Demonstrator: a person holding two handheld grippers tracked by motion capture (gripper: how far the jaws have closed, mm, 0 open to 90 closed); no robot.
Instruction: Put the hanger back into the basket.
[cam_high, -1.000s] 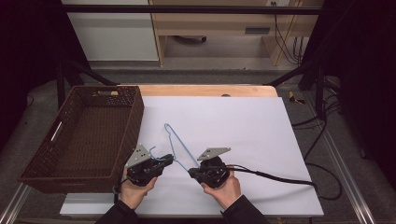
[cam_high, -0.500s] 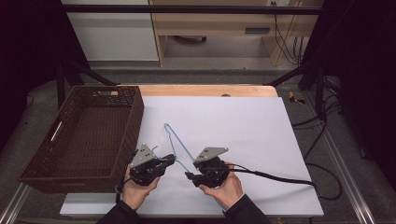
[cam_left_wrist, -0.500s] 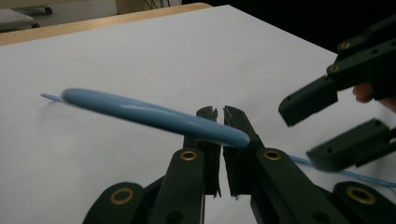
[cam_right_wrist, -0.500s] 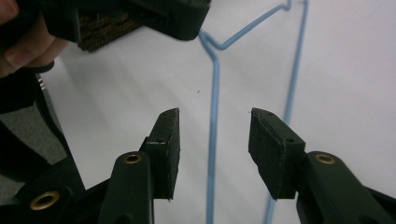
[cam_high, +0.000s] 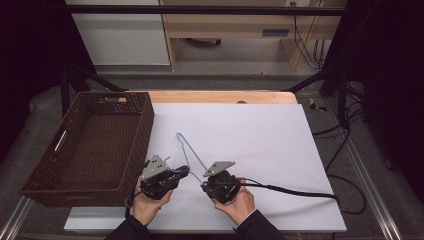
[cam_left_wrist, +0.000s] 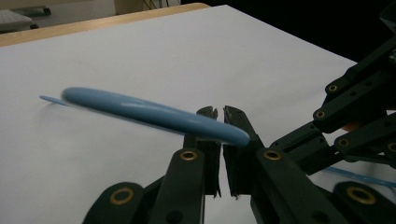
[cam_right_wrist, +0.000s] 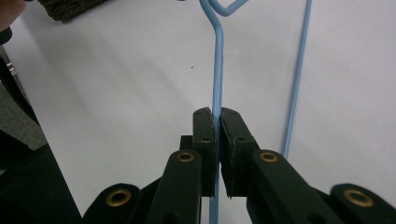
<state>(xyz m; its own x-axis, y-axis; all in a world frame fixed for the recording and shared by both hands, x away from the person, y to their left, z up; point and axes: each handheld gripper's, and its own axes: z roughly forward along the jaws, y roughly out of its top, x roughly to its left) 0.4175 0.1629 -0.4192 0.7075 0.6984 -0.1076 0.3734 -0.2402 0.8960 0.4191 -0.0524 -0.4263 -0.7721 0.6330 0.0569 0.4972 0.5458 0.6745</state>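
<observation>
Slippage is the risk: the thin light-blue wire hanger (cam_high: 189, 156), lying on the white surface (cam_high: 260, 145) beside the dark wicker basket (cam_high: 85, 145), is clamped by the fingers of both the left gripper (cam_high: 183, 171) and right gripper (cam_right_wrist: 216, 122) on slick wire.

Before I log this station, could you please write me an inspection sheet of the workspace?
Surface: white sheet over a wooden table.
Job's things: thin blue wire hanger, held by both grippers; wicker basket at the left, nothing seen inside.
Clutter: nothing seen.
Grippers: left gripper shut on the hanger; right gripper shut on its wire.
Cables: black cable trailing right across the sheet.
Surroundings: dark frame, cabinet and shelf behind.
</observation>
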